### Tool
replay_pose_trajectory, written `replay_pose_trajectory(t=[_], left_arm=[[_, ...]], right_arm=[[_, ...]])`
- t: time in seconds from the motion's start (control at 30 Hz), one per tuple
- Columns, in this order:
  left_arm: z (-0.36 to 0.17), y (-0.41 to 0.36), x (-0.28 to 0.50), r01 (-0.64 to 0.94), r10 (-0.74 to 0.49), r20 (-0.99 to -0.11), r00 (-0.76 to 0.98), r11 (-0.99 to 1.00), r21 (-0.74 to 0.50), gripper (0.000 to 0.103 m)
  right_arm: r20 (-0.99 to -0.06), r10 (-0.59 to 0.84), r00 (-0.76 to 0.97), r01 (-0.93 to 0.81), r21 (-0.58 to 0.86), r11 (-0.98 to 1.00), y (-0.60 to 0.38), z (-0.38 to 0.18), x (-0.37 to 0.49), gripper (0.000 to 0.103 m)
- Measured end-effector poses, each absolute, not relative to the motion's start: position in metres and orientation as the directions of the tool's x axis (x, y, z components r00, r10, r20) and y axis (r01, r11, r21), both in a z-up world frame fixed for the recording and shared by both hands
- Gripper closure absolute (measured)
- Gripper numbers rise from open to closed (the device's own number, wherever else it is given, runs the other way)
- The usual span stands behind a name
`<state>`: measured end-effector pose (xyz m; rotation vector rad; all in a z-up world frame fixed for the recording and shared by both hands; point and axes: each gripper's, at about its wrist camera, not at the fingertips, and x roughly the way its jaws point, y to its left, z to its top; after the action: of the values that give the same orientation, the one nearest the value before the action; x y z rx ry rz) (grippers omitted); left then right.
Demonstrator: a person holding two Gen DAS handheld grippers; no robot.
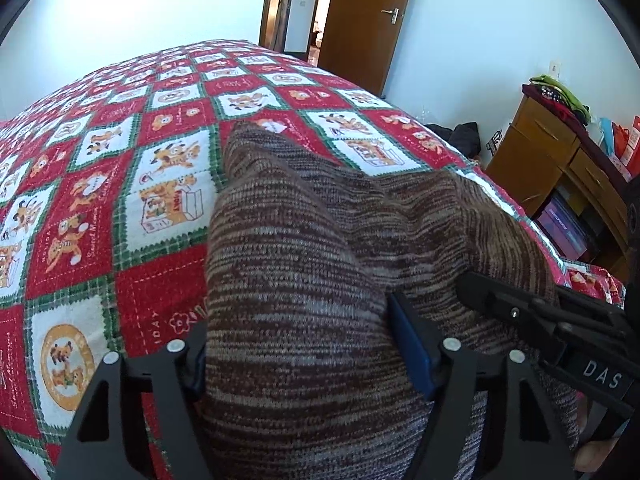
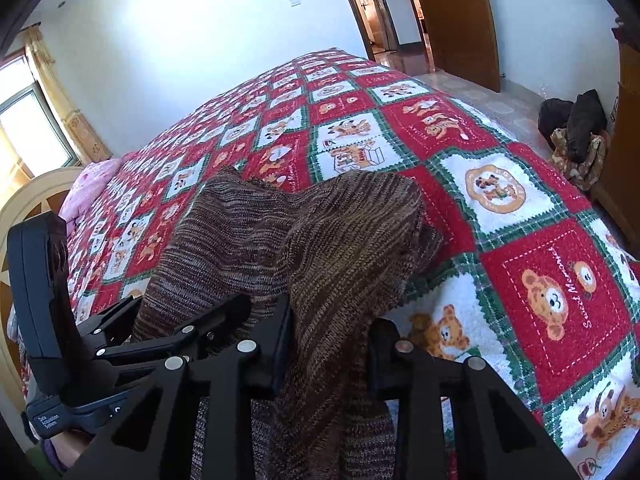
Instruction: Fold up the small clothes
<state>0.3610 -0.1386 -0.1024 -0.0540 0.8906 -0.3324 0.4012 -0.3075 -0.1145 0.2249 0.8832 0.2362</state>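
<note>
A brown and grey striped knit garment (image 1: 304,280) is draped over both grippers and hangs onto the bed; it also shows in the right wrist view (image 2: 336,248). My left gripper (image 1: 304,364) is shut on a thick fold of it, with a blue pad (image 1: 412,344) pressed into the cloth. My right gripper (image 2: 332,356) is shut on another bunch of it. The right gripper (image 1: 560,320) sits close to the right in the left wrist view, and the left gripper (image 2: 132,340) lies close on the left in the right wrist view.
The bed has a red, white and green cartoon quilt (image 1: 120,184). A wooden cabinet (image 1: 560,168) with clothes on top stands at the right. A brown door (image 1: 368,12) is open at the far end. Dark clothes (image 2: 576,128) lie on the floor.
</note>
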Motion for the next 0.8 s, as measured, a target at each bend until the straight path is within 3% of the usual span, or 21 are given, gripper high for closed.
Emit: replay_pose_trajectory(t=[0.27, 0.43, 0.53, 0.63, 0.7, 0.8], left_arm=[[-0.103, -0.139, 0.363, 0.259, -0.308, -0.758, 0.575, 0.947, -0.189, 0.026], [-0.103, -0.138, 0.363, 0.254, -0.306, -0.754, 0.581, 0.949, -0.189, 0.028], [-0.102, -0.137, 0.36, 0.25, -0.306, -0.745, 0.593, 0.949, -0.19, 0.036], [-0.098, -0.131, 0.355, 0.245, -0.323, -0.73, 0.602, 0.945, -0.215, 0.048], [-0.093, -0.124, 0.351, 0.242, -0.35, -0.718, 0.602, 0.936, -0.254, 0.063], [-0.082, -0.113, 0.345, 0.233, -0.387, -0.706, 0.594, 0.922, -0.309, 0.072]], right_arm=[[-0.75, 0.306, 0.586, -0.098, 0.31, 0.946, -0.31, -0.121, 0.407, 0.06], [-0.751, 0.286, 0.595, -0.113, 0.275, 0.955, -0.303, -0.12, 0.407, 0.065], [-0.745, 0.283, 0.604, -0.121, 0.265, 0.957, -0.3, -0.118, 0.405, 0.07], [-0.74, 0.261, 0.619, -0.133, 0.229, 0.964, -0.293, -0.115, 0.403, 0.072], [-0.74, 0.258, 0.622, -0.129, 0.228, 0.965, -0.292, -0.111, 0.401, 0.074], [-0.723, 0.277, 0.633, -0.113, 0.267, 0.957, -0.292, -0.097, 0.391, 0.076]])
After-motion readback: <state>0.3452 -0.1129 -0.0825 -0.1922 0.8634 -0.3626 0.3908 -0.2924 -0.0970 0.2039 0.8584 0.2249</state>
